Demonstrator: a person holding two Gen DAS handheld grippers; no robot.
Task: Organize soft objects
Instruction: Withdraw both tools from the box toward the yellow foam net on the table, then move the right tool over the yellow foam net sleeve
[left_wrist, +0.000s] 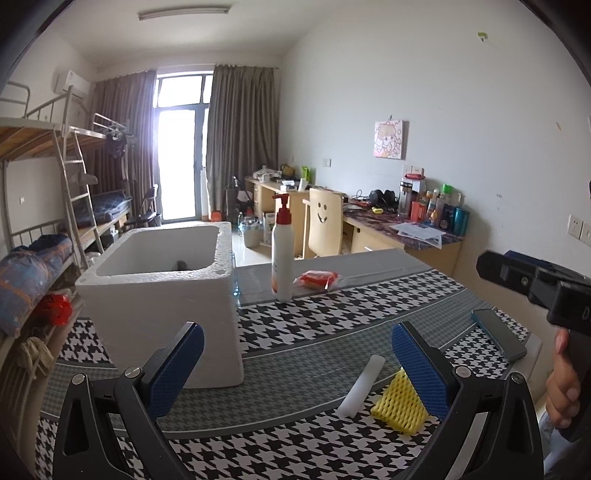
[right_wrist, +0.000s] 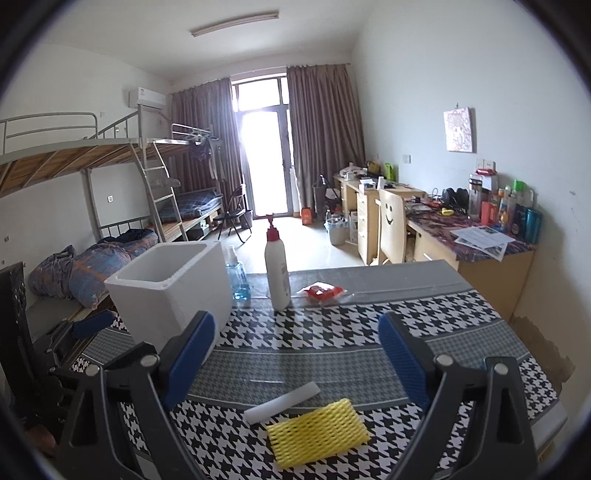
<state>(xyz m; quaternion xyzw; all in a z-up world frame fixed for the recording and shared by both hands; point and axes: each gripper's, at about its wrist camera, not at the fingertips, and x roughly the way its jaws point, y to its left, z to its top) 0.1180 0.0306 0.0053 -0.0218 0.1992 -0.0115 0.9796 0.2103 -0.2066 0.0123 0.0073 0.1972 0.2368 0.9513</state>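
I see the houndstooth surface (right_wrist: 332, 332) carrying a white foam box (right_wrist: 173, 288) at its left, open on top. Behind it stand a pump bottle (right_wrist: 277, 273) and a red packet (right_wrist: 323, 291). My left hand-held gripper (left_wrist: 295, 365) and right hand-held gripper (right_wrist: 295, 354) both hang spread wide, grasping nothing. Near me lie a yellow foam net (right_wrist: 317, 432) and a white foam stick (right_wrist: 282, 402), touching, below the right one.

Black hand-held gripper (left_wrist: 295, 363) (blue ribbed pads (left_wrist: 419, 363)).
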